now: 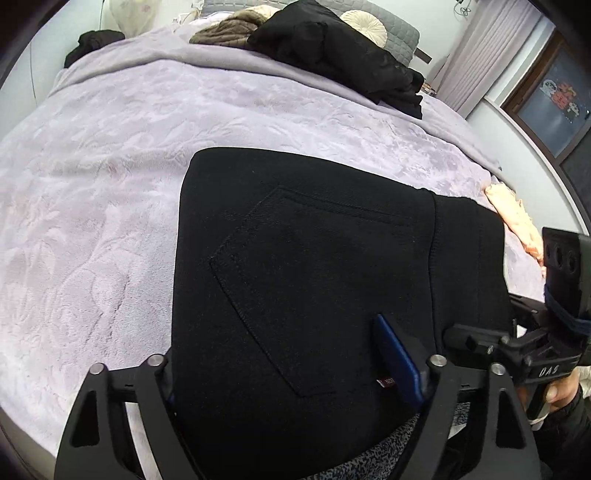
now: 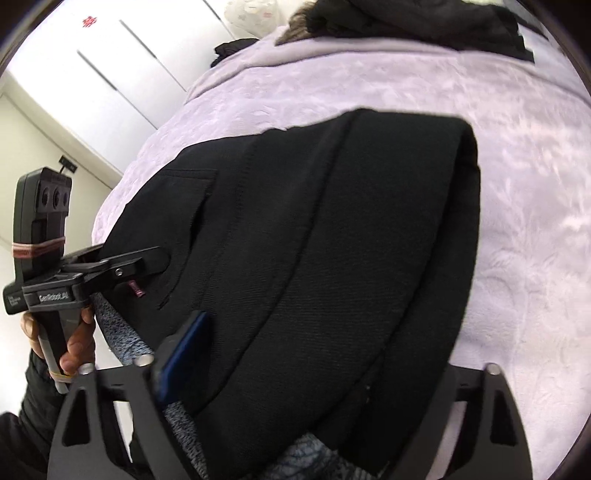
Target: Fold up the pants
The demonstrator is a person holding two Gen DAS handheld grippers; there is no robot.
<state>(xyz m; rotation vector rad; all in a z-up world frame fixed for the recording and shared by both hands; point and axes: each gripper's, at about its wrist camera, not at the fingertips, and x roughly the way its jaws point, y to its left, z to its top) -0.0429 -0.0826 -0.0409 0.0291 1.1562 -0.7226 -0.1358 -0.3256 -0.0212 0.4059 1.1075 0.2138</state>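
Note:
The black pants [image 1: 314, 266] lie folded on the lilac bedspread [image 1: 110, 184], back pocket up, and hang over the near edge. My left gripper [image 1: 291, 373] straddles the pants' near edge, its blue-padded right finger [image 1: 397, 362] on top of the cloth and the other finger hidden under it. My right gripper [image 2: 295, 369] likewise spans the folded bundle [image 2: 332, 258], one blue pad [image 2: 184, 354] showing and the other finger hidden. Whether either one clamps the cloth cannot be told. Each gripper shows in the other's view, the right one [image 1: 480, 339] and the left one [image 2: 140, 262].
A pile of black and brown clothes [image 1: 332, 48] and a round cushion [image 1: 365, 26] lie at the bed's far end. A peach cloth [image 1: 517, 221] lies at the right edge. White wardrobe doors [image 2: 92, 74] stand left of the bed. Speckled grey fabric [image 2: 122, 332] is below the pants.

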